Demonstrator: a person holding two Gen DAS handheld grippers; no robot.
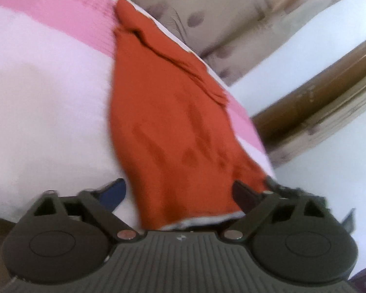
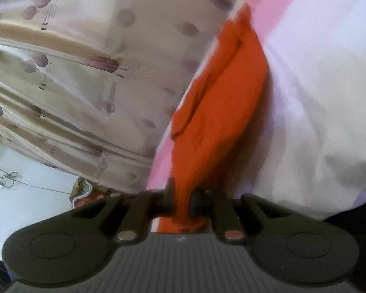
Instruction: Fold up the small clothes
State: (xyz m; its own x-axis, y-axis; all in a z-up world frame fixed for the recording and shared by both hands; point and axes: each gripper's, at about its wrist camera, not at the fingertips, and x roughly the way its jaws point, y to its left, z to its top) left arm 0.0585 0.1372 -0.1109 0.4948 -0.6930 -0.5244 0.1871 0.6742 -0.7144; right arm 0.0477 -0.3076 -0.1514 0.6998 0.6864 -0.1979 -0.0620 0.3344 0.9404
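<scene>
Bed [image 1: 48,92] with a pale lilac and pink striped cover; patterned beige curtain [image 2: 73,78] hangs beyond its edge, with a brown wooden rail [image 1: 317,97] and white wall off to one side.

Nearest, left wrist view: left hand-held gripper [image 1: 180,193] stands released, its fingers spread well apart. The near hem of the orange garment [image 1: 173,122] lies between them, a white edge showing at the bottom, but neither pad presses on it. Picture is blurred; whether the cloth brushes the right-side finger I cannot tell.

Nearest, right wrist view: right hand-held gripper [image 2: 181,200] is clenched on a bunched end of the orange garment [image 2: 219,102], the cloth pinched into a narrow neck between the fingers.

Further out: the garment runs as a long strip along the bed's edge, on the side next to the curtain, partly over the pink stripe. It looks already doubled lengthwise, with a rumpled ridge along its curtain-side length and a narrow tip at the far end.

Judgement: the right grip probably anchors one end so the strip stays taut and straight, while the left, let go, is free to take a fresh hold for the next fold. Risk: a thin bunched pinch may drag the layers askew.
</scene>
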